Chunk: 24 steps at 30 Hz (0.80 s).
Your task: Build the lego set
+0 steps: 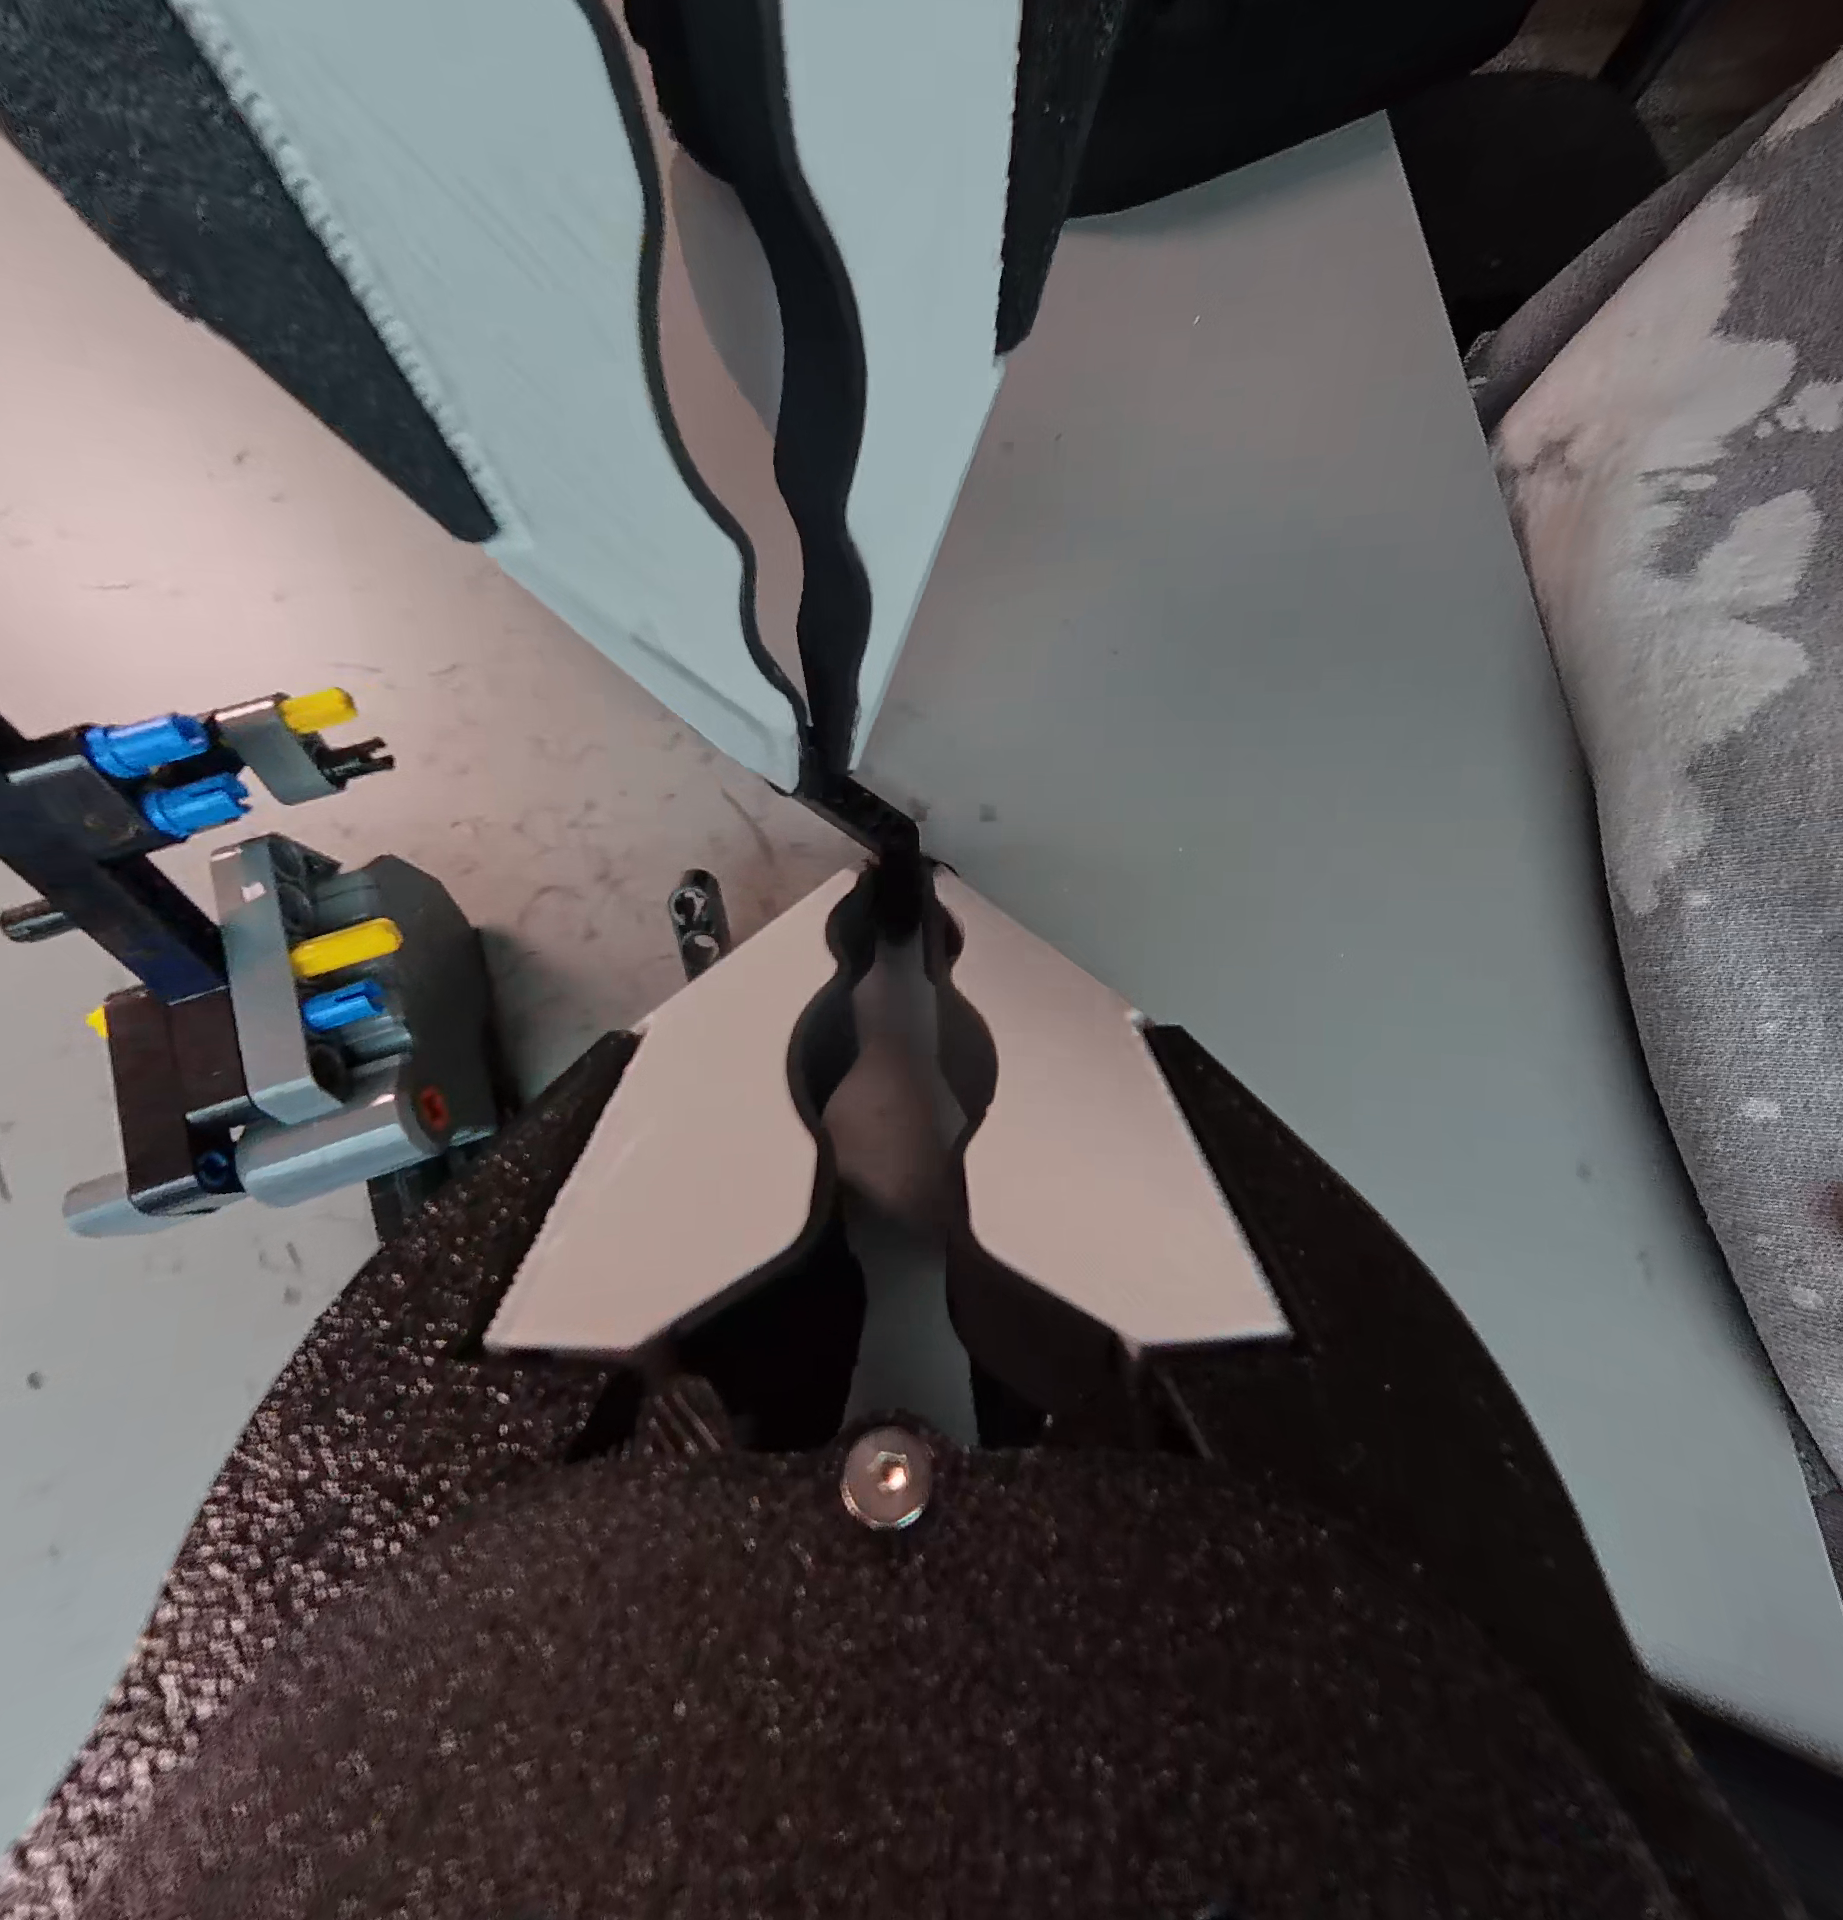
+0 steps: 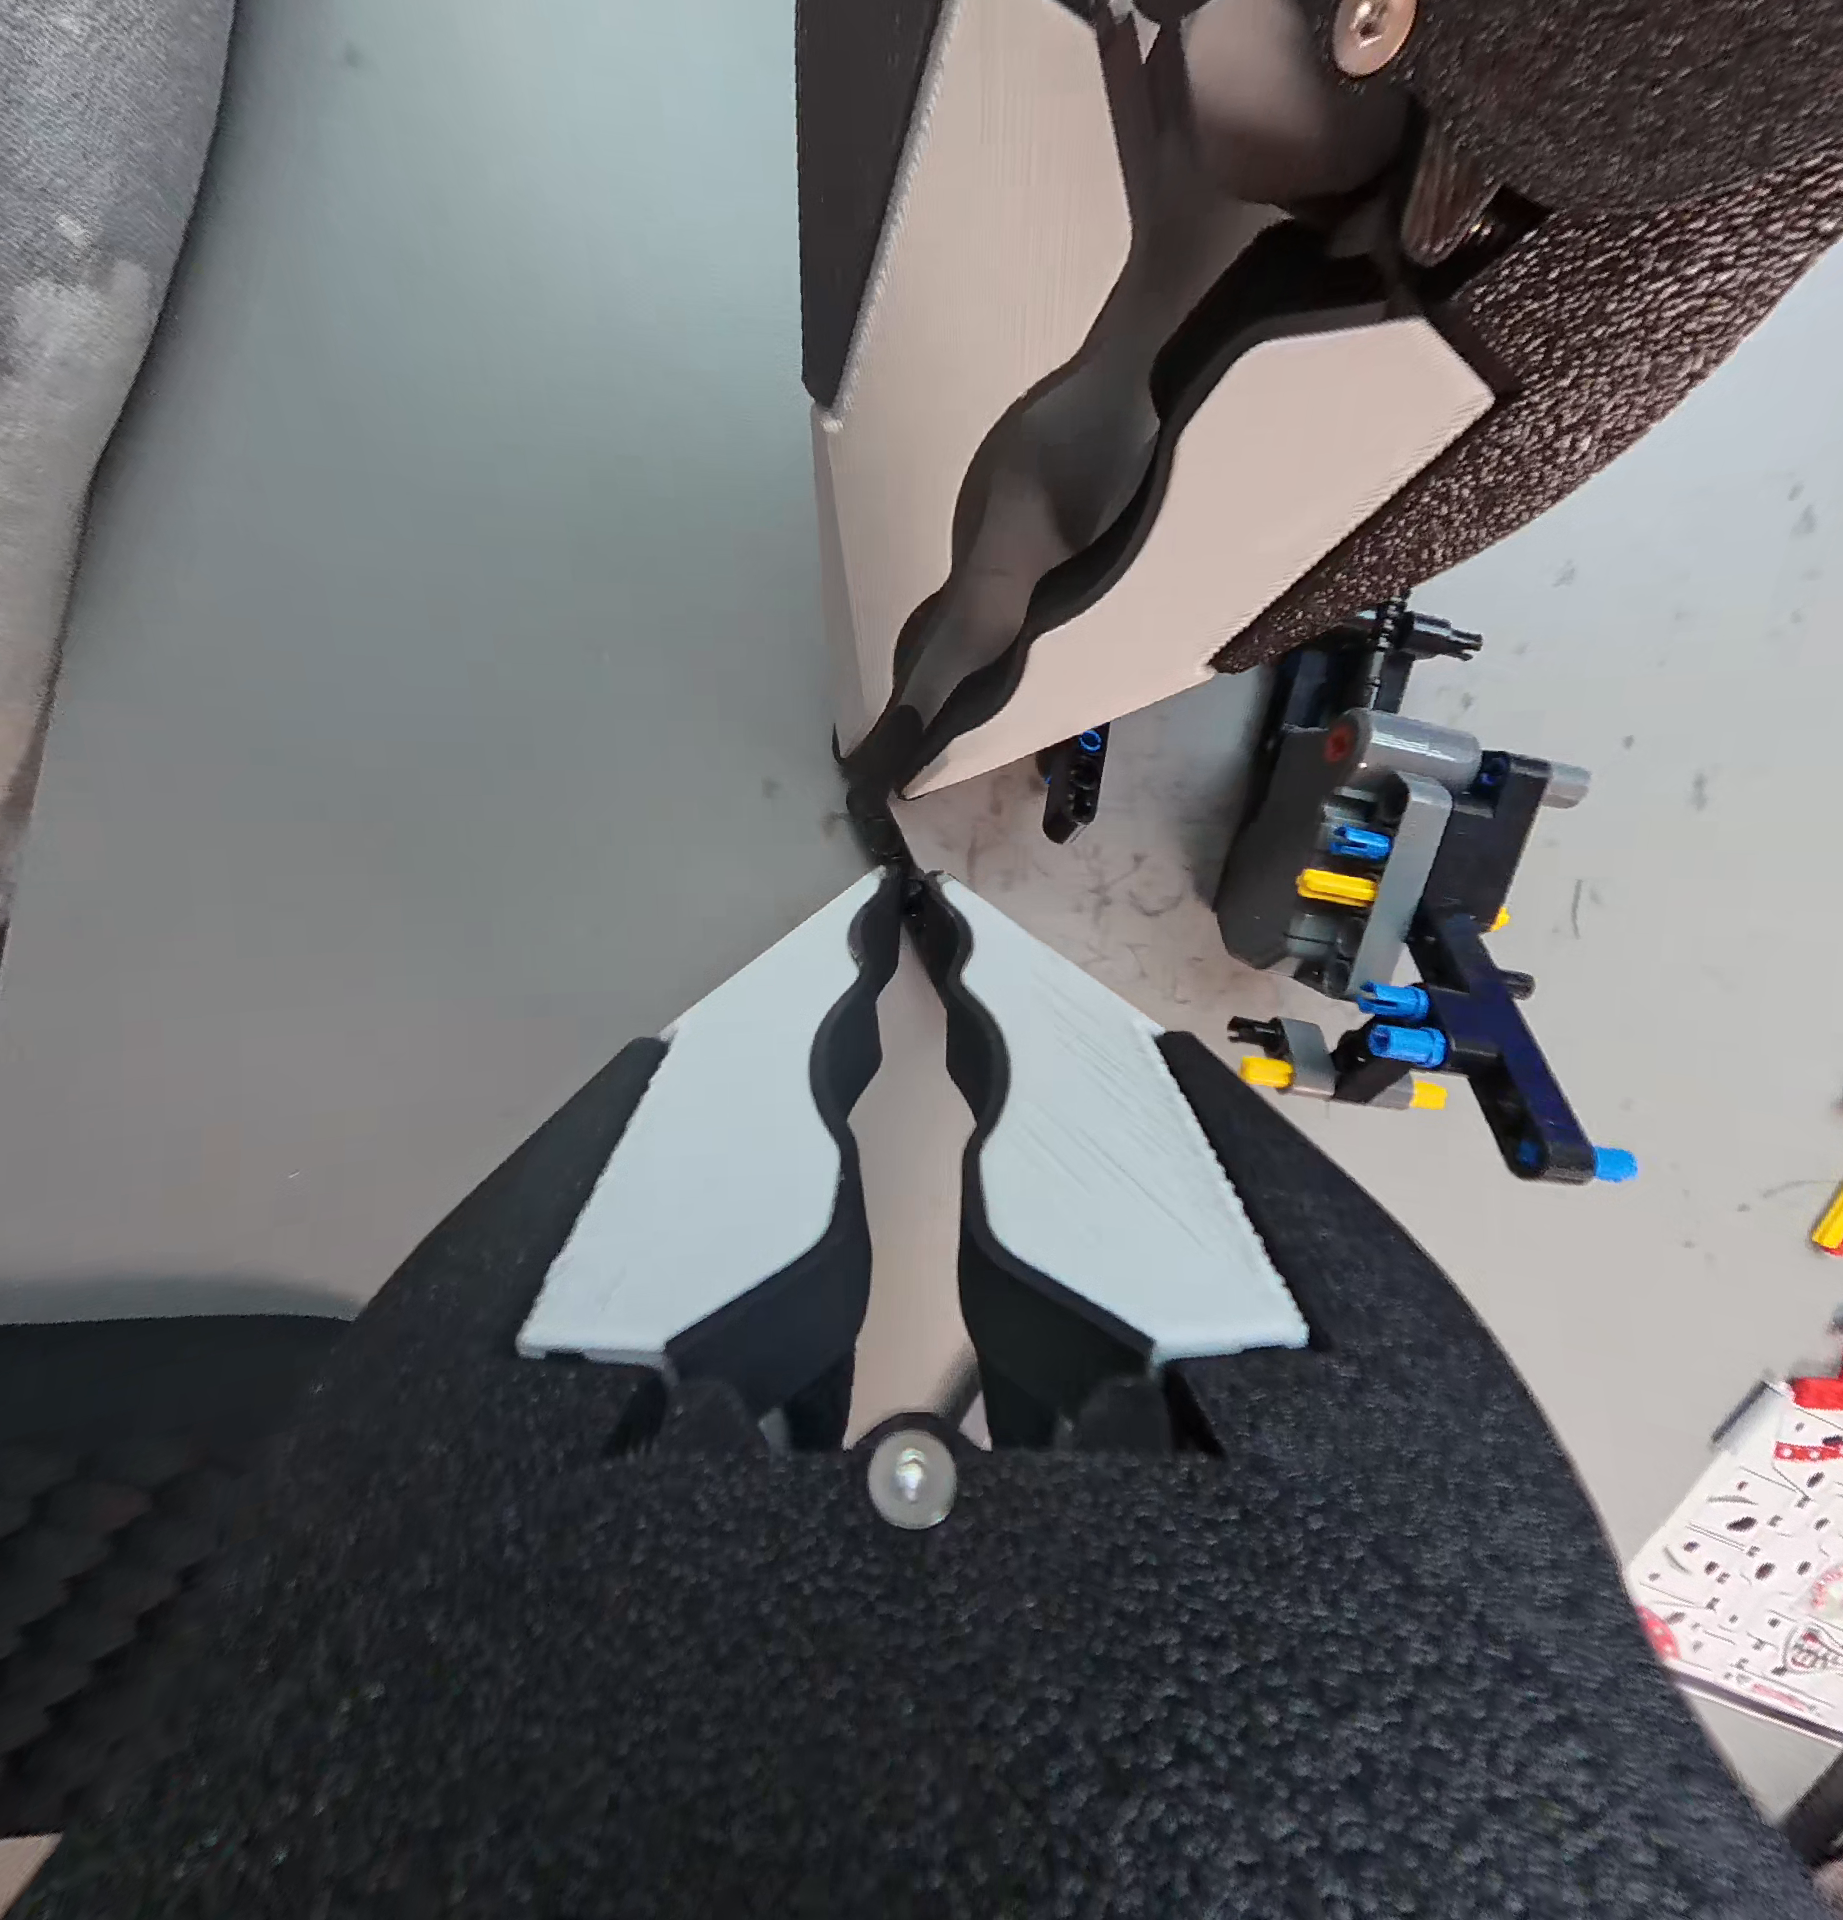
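Pale grey, scuffed bench (image 2: 1156,914) carries our work, with grey upholstery along its far edge. Between the two tongs, held just above the bench, sits a small black lego piece (image 2: 881,821), too small and dark for us to name its kind. Our right tongs (image 2: 912,888) are pinched shut on its near end, and our left tongs (image 1: 891,883) are pinched shut on the other end, tip to tip, so the piece's long axis seems to run straight from one pair to the other. We judge the coming move to be a push or twist along that line. A short black lego beam with holes (image 2: 1073,790) lies just beside the meeting point. Farther off stands the grey-and-black lego assembly with blue and yellow pins (image 2: 1405,883), nearer our left tongs. Loose red and yellow parts and a printed sheet (image 2: 1769,1579) lie well apart.
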Available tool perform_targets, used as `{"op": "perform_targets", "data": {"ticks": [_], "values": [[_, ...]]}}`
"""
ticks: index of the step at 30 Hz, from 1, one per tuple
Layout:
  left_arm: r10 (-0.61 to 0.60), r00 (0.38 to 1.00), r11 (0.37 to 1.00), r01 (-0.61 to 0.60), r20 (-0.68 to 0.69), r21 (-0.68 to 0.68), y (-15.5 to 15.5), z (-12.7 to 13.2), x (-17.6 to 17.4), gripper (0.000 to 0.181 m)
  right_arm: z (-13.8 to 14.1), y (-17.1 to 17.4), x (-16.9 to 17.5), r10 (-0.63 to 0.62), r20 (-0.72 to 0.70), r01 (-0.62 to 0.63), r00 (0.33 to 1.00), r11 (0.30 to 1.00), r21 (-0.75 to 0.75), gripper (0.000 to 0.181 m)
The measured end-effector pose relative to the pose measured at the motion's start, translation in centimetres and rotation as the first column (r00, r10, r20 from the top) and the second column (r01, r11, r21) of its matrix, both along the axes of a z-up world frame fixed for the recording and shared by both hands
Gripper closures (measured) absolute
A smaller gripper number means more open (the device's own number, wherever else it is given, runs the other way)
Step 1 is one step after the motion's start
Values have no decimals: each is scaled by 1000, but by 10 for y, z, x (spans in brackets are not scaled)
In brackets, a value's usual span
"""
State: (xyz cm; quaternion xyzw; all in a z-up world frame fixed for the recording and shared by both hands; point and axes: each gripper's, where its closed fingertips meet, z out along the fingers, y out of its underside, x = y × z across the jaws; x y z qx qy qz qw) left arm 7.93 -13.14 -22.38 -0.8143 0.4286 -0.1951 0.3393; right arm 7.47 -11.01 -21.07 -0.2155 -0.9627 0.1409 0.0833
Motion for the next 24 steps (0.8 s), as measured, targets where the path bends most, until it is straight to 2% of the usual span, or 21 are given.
{"op": "perform_targets", "data": {"ticks": [1, 13, 24], "values": [[-1, 1000, 1000, 1, 0, 0, 0, 0, 0, 173, 0, -1, -1, 2, 4, -2, 1000, 1000, -3, 177], [-7, 1000, 1000, 7, 5, -6, -1, 0, 0, 173, -3, -1, 3, 39, 63, -41, 997, 999, 36, 177], [-40, 999, 999, 41, -13, 31, -1, 0, -1, 173, -9, -5, 3, 135, 60, -139, 989, 988, 70, 178]]}}
